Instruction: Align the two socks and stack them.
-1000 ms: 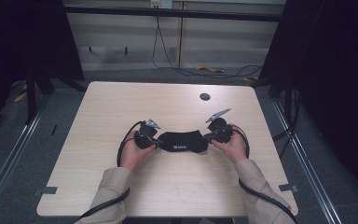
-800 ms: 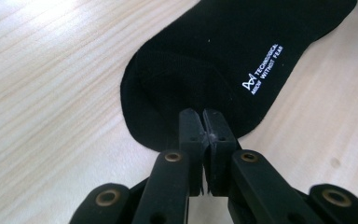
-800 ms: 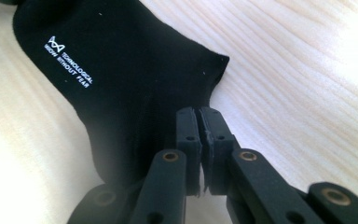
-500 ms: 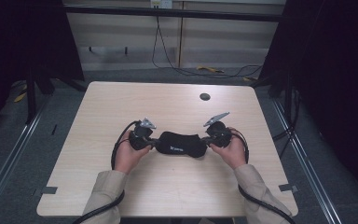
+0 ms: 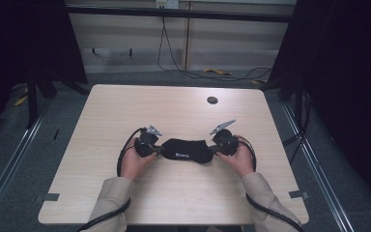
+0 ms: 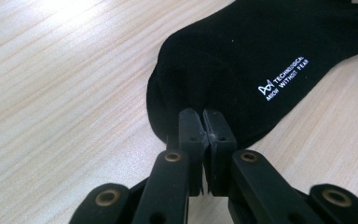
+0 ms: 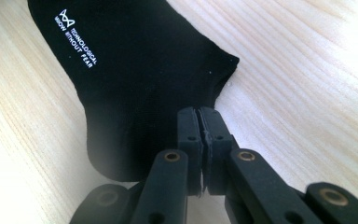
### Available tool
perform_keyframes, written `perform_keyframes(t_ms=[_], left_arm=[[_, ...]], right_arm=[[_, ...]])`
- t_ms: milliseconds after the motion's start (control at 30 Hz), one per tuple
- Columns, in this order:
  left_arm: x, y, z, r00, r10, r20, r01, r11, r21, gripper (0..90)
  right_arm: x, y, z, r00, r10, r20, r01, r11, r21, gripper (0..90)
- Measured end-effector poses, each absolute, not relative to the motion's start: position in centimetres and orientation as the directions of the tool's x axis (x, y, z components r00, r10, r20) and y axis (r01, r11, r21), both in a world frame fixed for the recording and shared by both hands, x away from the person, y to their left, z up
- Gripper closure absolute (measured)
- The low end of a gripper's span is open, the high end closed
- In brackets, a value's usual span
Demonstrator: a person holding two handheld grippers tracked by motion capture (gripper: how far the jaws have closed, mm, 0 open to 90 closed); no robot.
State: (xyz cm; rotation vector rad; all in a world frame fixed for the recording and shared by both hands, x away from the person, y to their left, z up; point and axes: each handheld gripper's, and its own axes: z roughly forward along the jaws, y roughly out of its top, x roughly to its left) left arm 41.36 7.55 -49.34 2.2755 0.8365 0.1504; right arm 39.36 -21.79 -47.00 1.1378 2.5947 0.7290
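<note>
Your left gripper [image 5: 160, 149] and right gripper [image 5: 214, 149] each have jaws clamped on one end of the black sock [image 5: 187, 150], which lies lengthwise left-to-right on the bench [image 5: 174, 111] between them.

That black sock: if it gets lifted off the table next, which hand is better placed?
Neither stands out: the left gripper is shut on one end of the black sock and the right gripper on the other, so they'd probably lift together.
</note>
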Motion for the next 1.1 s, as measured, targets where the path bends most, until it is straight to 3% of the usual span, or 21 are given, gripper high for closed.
perform_keyframes(t_ms=[100, 167, 333, 567, 867, 1100], left_arm=[[41.3, 7.6, -49.4, 0.781, 0.61, -0.135, 0.532, -0.537, 0.654, 86.5], [41.2, 7.9, -49.2, 0.772, 0.622, -0.133, 0.535, -0.522, 0.664, 78.3], [41.2, 9.3, -48.1, 0.748, 0.65, -0.134, 0.535, -0.472, 0.701, 69.5], [42.0, 8.6, -48.0, 0.739, 0.663, -0.121, 0.539, -0.475, 0.696, 74.2], [42.3, 7.0, -49.8, 0.75, 0.649, -0.131, 0.546, -0.494, 0.677, 75.4], [42.2, 6.5, -49.2, 0.762, 0.637, -0.118, 0.545, -0.531, 0.649, 88.2]], right_arm=[[39.2, -21.7, -47.0, -0.681, 0.733, -0.008, 0.626, 0.587, 0.514, 87.0], [39.1, -22.0, -46.8, -0.678, 0.734, -0.021, 0.616, 0.584, 0.529, 78.8], [38.8, -22.6, -45.9, -0.669, 0.743, -0.017, 0.603, 0.556, 0.573, 78.4], [38.0, -21.2, -45.6, -0.714, 0.7, -0.024, 0.559, 0.591, 0.581, 82.5], [37.8, -21.3, -47.5, -0.713, 0.701, -0.017, 0.584, 0.607, 0.539, 83.1], [37.8, -21.5, -47.8, -0.713, 0.701, -0.022, 0.585, 0.611, 0.534, 84.5]])
